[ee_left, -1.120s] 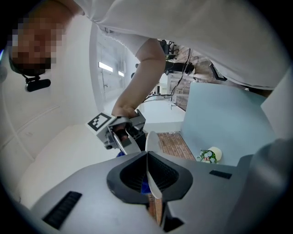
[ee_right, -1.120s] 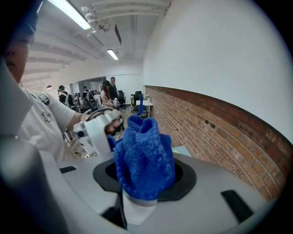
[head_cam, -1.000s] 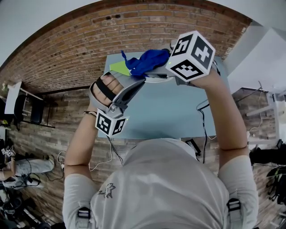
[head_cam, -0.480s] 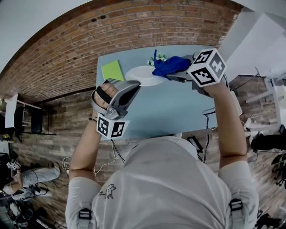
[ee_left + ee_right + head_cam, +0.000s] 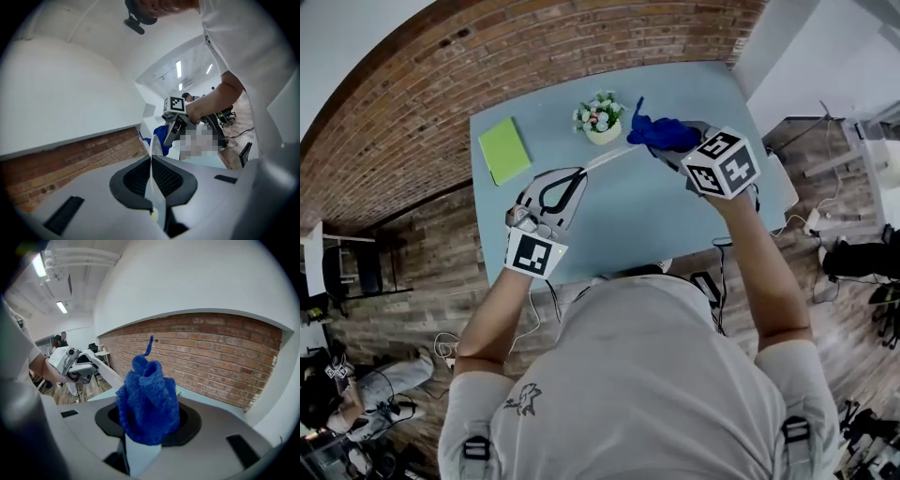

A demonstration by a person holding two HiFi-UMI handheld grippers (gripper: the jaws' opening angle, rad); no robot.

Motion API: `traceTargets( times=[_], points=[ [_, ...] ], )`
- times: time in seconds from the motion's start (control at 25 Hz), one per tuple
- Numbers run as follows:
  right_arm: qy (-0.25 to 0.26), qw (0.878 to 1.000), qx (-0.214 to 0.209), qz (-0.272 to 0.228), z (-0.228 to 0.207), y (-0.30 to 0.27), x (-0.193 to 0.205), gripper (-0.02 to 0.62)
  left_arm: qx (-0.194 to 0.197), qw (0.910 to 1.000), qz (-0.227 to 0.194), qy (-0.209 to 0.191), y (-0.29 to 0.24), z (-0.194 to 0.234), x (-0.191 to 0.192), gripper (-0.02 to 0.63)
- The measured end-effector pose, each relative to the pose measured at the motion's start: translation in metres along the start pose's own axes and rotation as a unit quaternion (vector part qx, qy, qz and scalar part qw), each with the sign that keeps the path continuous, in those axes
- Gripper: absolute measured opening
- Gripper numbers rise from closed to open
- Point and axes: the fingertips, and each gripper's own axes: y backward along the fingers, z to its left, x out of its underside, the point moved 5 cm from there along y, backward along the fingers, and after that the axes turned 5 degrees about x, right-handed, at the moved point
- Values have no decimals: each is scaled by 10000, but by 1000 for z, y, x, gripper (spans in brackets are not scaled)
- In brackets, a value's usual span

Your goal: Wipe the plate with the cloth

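Note:
My left gripper (image 5: pixel 577 174) is shut on the rim of a white plate (image 5: pixel 607 157), which is held above the table and shows edge-on as a thin line. In the left gripper view the plate (image 5: pixel 151 171) stands as a thin white edge clamped between the black pads (image 5: pixel 171 178). My right gripper (image 5: pixel 673 147) is shut on a bunched blue cloth (image 5: pixel 660 133) at the plate's far rim; whether the two touch I cannot tell. In the right gripper view the cloth (image 5: pixel 148 401) bulges up out of the jaws and hides the fingertips.
A light blue table (image 5: pixel 675 220) lies below both hands. On it sit a green notepad (image 5: pixel 504 150) at the far left and a small pot of flowers (image 5: pixel 600 116) at the far middle. Brick-patterned floor surrounds the table.
Both hands have come down toward the table. The plate has rolled from broad-side to edge-on. The cloth has moved from over the plate to its far right rim.

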Motion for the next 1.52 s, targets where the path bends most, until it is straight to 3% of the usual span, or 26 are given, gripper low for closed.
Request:
traceTargets(
  times=[0.12,0.2,0.36,0.52,0.68,1.0,1.16,1.28,1.52],
  points=[
    [-244,9994,204,-103,-12,-4,27,156,59,9990,-31,446,-18,-8,11,17],
    [-483,9985,245,-54,-18,-7,50,156,21,9937,-182,1109,-29,-12,20,17],
    [-1027,9944,232,92,-34,-14,90,156,-33,9619,-168,2728,-50,-25,50,17],
    [-1366,9901,207,261,-48,-15,125,156,-139,9192,-74,3935,-70,-47,81,17],
    [-1504,9874,138,472,-60,-20,154,156,-304,8712,-1,4900,-89,-62,113,17],
    [-1691,9835,-39,636,-65,-45,202,156,-679,7456,200,6626,-116,-118,186,17],
    [-1693,9828,-223,705,-60,-62,224,156,-922,6940,300,7134,-125,-145,216,17],
    [-1694,9803,-491,887,-48,-76,245,156,-972,6704,462,7342,-132,-167,234,17],
    [-1663,9733,-1008,1219,-28,-109,282,156,-1033,6396,665,7588,-149,-202,268,17]
  ],
)
